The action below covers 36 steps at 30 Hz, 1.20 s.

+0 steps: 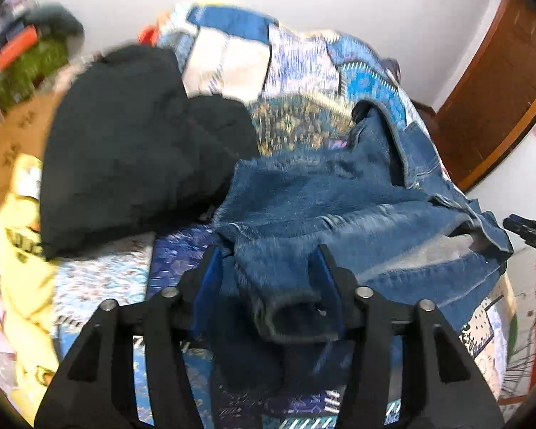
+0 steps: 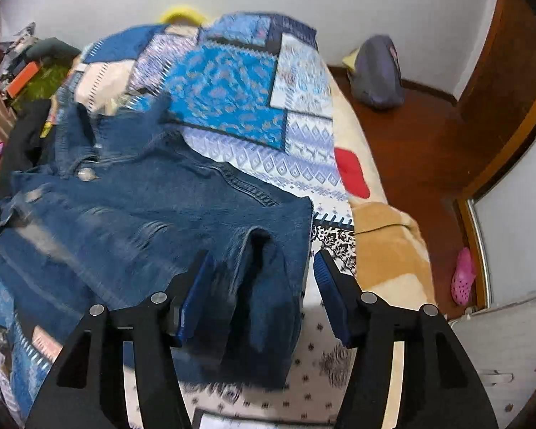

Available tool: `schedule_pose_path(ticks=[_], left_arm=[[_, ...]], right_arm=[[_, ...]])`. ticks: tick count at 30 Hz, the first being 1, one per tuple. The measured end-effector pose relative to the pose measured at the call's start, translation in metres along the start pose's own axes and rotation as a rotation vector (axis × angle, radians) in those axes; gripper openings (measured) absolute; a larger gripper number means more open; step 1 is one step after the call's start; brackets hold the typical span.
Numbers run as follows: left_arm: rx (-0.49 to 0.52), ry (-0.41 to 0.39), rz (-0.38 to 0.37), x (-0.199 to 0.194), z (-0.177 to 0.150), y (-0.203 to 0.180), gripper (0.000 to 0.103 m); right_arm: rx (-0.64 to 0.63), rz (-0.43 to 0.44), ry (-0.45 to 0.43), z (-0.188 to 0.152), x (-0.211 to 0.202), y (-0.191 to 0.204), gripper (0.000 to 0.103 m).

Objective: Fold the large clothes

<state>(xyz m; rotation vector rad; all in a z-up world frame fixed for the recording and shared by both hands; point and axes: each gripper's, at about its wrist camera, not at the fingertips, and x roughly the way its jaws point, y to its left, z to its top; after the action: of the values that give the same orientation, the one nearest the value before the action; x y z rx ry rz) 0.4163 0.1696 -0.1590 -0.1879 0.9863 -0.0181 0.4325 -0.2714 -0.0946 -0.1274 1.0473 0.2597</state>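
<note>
- Left wrist view is showing the left gripper (image 1: 268, 279) standing half open over the denim jacket (image 1: 339, 193), a rolled cuff or sleeve end lying loose between the blue pads (image 1: 325, 275); the pads are not pressing on it, so the cloth is resting free.
- The jacket is lying spread on the patchwork bedspread (image 1: 303, 64), running from the gripper out toward two o'clock, with a black garment (image 1: 132, 143) piled just beside it at ten o'clock and a yellow cloth (image 1: 21, 268) at eight o'clock.
- Right wrist view is showing the right gripper (image 2: 264, 279) also parted, a folded corner of denim sitting between its fingers without being pinched; the rest of the jacket is stretching away toward ten o'clock, its metal button (image 2: 86, 173) facing up.
- The other gripper's tip is peeking in at three o'clock of the left view.
- Denim of this kind is probably handling as heavy and fairly stiff: it is likely holding a crease well, not slipping, and dragging rather than floating when lifted.
- Good holds are looking like the thick seams — hem corners, cuffs, shoulder seams — where layered cloth gives the pads something firm, one hand at each side so the weight is shared.
</note>
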Motion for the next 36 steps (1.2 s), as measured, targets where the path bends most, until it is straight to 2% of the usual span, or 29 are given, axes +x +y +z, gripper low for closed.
schedule_pose_path(ticks=[4, 7, 9, 13, 17, 19, 22, 25, 27, 30, 32, 33, 36], left_arm=[[0.026, -0.050, -0.008, -0.030, -0.016, -0.010, 0.053], [0.060, -0.056, -0.024, -0.033, -0.022, -0.027, 0.053], [0.107, -0.052, -0.020, -0.030, -0.032, -0.042, 0.053], [0.221, -0.067, 0.035, -0.018, -0.051, -0.072, 0.053], [0.266, -0.038, 0.069, 0.008, -0.063, -0.085, 0.053], [0.301, -0.058, 0.095, 0.015, -0.064, -0.090, 0.053], [0.347, -0.070, 0.114, 0.026, -0.057, -0.098, 0.053], [0.368, -0.059, 0.134, 0.046, -0.035, -0.098, 0.054], [0.355, -0.036, 0.132, 0.060, -0.008, -0.092, 0.057], [0.262, -0.046, 0.131, 0.067, 0.032, -0.077, 0.053], [0.167, -0.056, 0.098, 0.064, 0.055, -0.065, 0.052], [0.110, -0.078, 0.084, 0.061, 0.065, -0.059, 0.052], [0.025, -0.169, 0.090, 0.042, 0.078, -0.051, 0.052]], right_arm=[[-0.008, 0.063, -0.049, -0.012, -0.027, 0.016, 0.055], [-0.045, 0.113, -0.056, -0.023, -0.033, 0.040, 0.055], [-0.066, 0.150, -0.040, -0.030, -0.027, 0.060, 0.055], [-0.100, 0.212, 0.013, -0.046, -0.008, 0.090, 0.055], [-0.104, 0.235, 0.063, -0.057, 0.017, 0.105, 0.055], [-0.096, 0.229, 0.080, -0.056, 0.029, 0.110, 0.055], [-0.095, 0.233, 0.061, -0.045, 0.035, 0.111, 0.055], [-0.060, 0.208, 0.081, -0.014, 0.056, 0.104, 0.055], [-0.022, 0.156, 0.104, 0.016, 0.074, 0.097, 0.055], [0.072, 0.154, 0.066, 0.055, 0.081, 0.083, 0.055], [0.124, 0.126, -0.013, 0.075, 0.068, 0.080, 0.055], [0.123, 0.118, -0.060, 0.081, 0.057, 0.082, 0.055], [0.084, 0.061, -0.210, 0.084, 0.022, 0.092, 0.055]])
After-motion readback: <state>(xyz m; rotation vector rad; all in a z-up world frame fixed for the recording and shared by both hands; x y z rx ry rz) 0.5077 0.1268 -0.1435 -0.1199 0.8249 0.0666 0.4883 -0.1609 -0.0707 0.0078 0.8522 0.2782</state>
